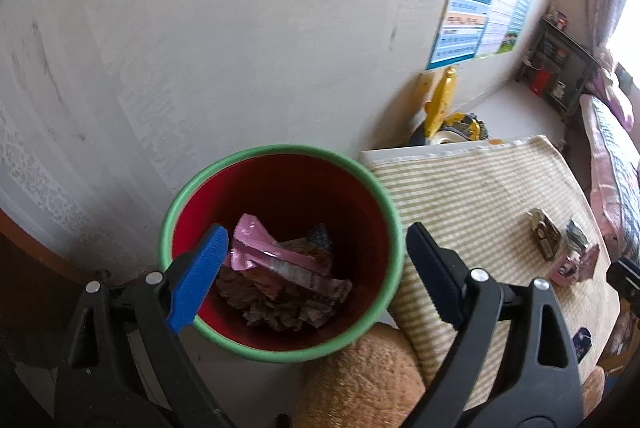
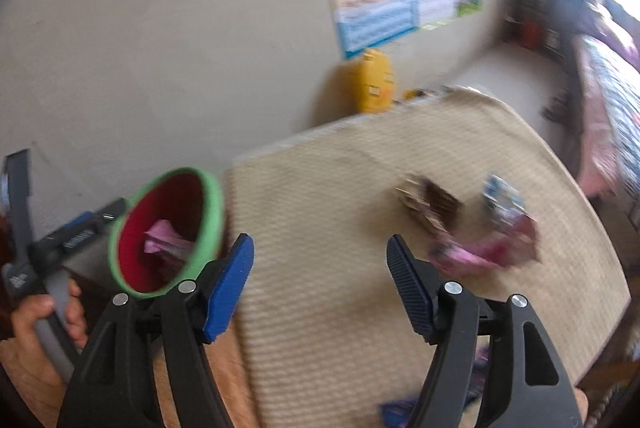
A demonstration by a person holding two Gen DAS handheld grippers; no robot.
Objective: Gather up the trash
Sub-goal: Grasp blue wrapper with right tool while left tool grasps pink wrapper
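We see the striped mat (image 2: 340, 228) spread ahead of the right gripper (image 2: 320, 280), whose fingers stand wide apart with nothing between them. Only this blurred view shows the person's hand (image 2: 36, 316) on the other tool's handle, left of the fingers. The red bin (image 1: 362, 195) with its green rim sits directly beyond the left gripper (image 1: 316, 276), also spread open and empty. Only the left view shows the bin's floor, where a pink wrapper (image 1: 256, 240) lies on crumpled trash. More wrappers (image 2: 480, 228) lie on the mat just past the right fingertip (image 2: 404, 272).
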